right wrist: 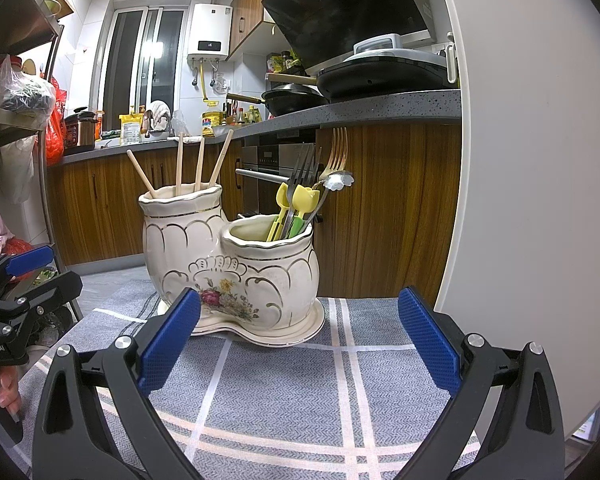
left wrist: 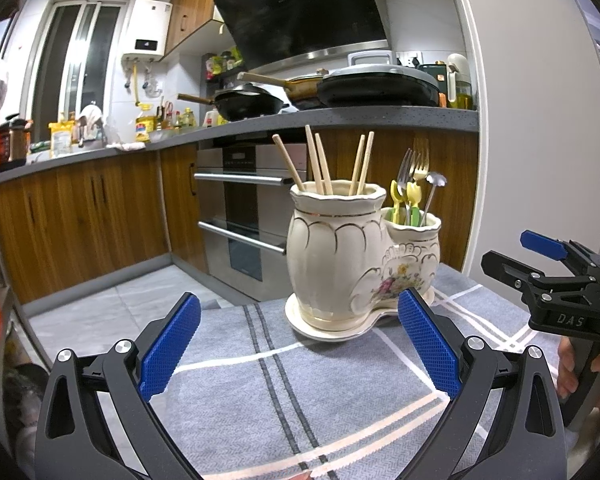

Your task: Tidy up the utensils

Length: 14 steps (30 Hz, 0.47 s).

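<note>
So the ceramic holder [right wrist: 232,264] sits on its matching saucer [right wrist: 300,334] on the grey checked cloth [right wrist: 300,392] covering the bench, pretty much centred ahead of both tools. Tall compartment has the chopsticks [left wrist: 324,164], the short one has the forks [right wrist: 332,156], a couple of yellow plastic utensils [right wrist: 302,200] and a flower-ended spoon [right wrist: 338,181]. Left gripper [left wrist: 300,344] is spread wide with nothing in it, hovering short of the holder; right gripper [right wrist: 300,344] same deal, fingers wide apart and empty. Looks to me like everything's already sorted into place, or nothing's been pulled yet, hard to call. Handling-wise: the holder is glazed ceramic, so probably heavy, slick and chippy, I wouldn't grab that. The chopsticks are light and stiff but thin and round, so pinch near the upper third and pull straight up. Metal forks are slippery, so take them across the flat of the neck
</note>
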Tool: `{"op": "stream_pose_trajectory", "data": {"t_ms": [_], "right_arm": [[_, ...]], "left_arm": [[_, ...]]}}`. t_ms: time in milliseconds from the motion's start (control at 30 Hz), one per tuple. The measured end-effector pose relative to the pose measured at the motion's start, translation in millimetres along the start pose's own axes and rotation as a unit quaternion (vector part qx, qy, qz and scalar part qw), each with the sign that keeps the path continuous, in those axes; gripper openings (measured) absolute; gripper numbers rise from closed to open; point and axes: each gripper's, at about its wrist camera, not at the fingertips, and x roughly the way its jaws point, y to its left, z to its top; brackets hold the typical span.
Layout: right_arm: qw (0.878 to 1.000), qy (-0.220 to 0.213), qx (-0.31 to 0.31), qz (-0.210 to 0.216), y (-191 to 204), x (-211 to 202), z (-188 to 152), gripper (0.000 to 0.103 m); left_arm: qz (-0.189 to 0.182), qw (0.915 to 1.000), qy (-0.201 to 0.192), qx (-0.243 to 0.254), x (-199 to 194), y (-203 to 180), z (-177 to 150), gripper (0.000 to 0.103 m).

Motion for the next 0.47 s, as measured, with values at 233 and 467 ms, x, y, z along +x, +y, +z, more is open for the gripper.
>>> {"op": "stream_pose_trajectory", "data": {"t_ms": [233, 467], "right_arm": [[1.000, 0.001, 0.000, -0.001, -1, -1, -1, 0.098], [0.999, 0.031, 0.022, -0.028, -11, 6, -2, 0.098]], "left_arm": [[0.009, 1.0000, 0.001, -0.001, -4, 8, -1, 0.098], [0.013, 0.9999, 0.007, 0.001, -4, 8, -2, 0.098]]}}
